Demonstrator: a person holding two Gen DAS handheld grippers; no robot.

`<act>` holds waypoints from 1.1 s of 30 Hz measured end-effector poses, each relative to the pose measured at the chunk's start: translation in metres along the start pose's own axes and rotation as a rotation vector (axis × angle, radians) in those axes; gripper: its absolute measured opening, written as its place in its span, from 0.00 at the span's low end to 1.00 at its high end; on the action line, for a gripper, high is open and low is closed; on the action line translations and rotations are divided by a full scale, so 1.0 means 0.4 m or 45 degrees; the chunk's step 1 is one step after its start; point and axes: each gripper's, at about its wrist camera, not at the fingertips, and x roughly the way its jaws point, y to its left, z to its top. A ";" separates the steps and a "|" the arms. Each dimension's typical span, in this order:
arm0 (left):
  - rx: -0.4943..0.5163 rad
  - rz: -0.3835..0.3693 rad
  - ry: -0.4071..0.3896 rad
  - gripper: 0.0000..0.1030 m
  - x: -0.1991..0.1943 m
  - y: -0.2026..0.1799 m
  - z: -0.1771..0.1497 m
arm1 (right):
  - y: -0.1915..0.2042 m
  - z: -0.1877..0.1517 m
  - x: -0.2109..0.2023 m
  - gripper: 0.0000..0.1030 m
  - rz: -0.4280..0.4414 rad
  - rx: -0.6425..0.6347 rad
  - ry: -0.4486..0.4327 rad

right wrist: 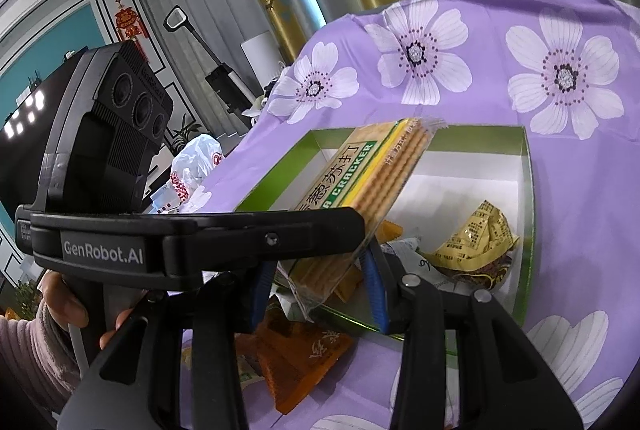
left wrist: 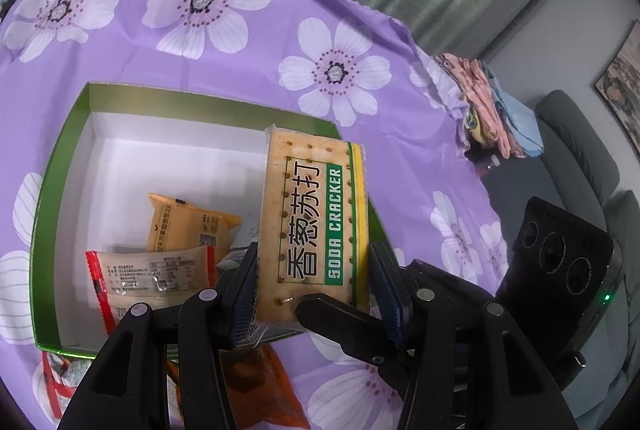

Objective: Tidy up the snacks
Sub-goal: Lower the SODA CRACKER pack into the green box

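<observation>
Snacks first: the soda cracker pack is up in the air above the green box, and both tongs have it! In the left wrist view the left tongs are clamped on the pack's lower end, blue pads pressing its two long edges, printed face toward the camera. One black finger of the right tongs pokes in from the lower right across the pack's bottom corner.

Over to the right wrist view: the right tongs are clamped on the same pack, seen edge-on here with the cracker layers showing, tilted up toward the middle of the frame. The left tongs' black body crosses the left half, a hand in a pale sleeve gripping its handle at lower left.

Inside the box's white floor, an orange packet and a red-edged clear packet lie at the lower middle of the left view; a crumpled yellow wrapper sits at the right in the right view. An orange-brown pouch lies outside the box on the purple flowered cloth covering the desk.
</observation>
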 end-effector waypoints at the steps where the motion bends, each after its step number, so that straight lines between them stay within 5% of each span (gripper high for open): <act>1: -0.003 0.000 0.003 0.51 0.003 0.003 0.000 | -0.002 0.000 0.004 0.40 -0.001 0.003 0.006; 33: -0.108 0.025 0.060 0.51 0.048 0.062 0.018 | -0.024 0.028 0.083 0.41 -0.042 0.028 0.161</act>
